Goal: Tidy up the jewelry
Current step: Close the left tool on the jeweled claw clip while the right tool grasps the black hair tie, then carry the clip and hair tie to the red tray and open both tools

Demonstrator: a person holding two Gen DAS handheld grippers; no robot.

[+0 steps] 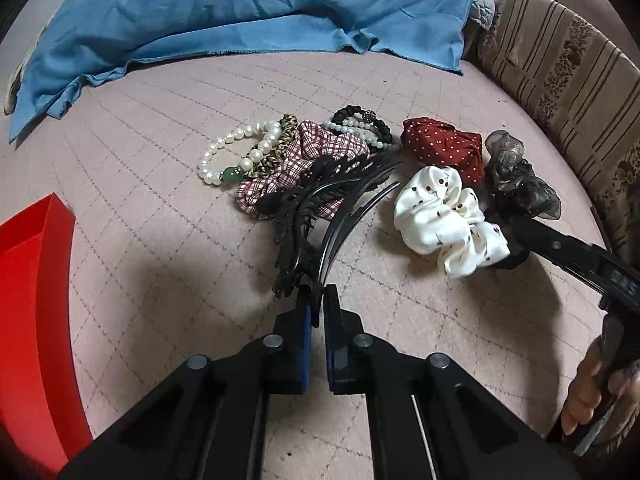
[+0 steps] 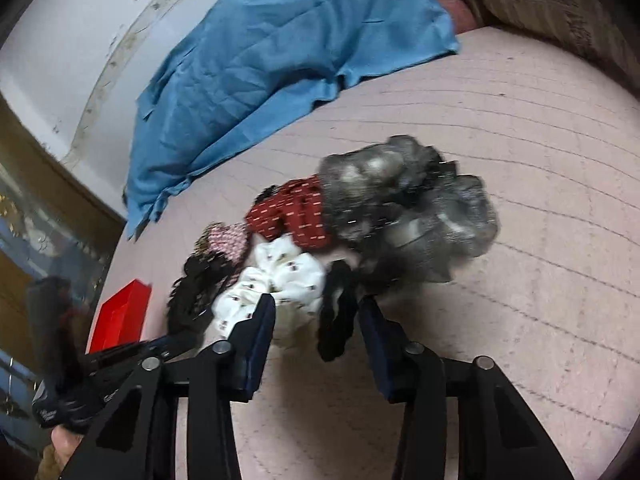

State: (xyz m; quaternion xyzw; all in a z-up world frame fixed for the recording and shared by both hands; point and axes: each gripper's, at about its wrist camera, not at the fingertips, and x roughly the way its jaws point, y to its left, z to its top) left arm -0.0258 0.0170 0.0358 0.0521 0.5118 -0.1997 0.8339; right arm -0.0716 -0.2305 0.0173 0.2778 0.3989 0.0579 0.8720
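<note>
The left hand-held gripper (image 1: 318,296) is pinching a thin black headband (image 1: 352,204), curved like a bow, by its end. It arcs up toward 1 o'clock over the scrunchies (image 1: 444,216) on the pink bed (image 1: 160,160). The right hand-held gripper (image 2: 316,308) is spread, empty.

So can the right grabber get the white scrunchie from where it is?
Probably yes: the right gripper stands open right at the white scrunchie, nothing covering it. A black hair tie also sits between the fingers.
</note>
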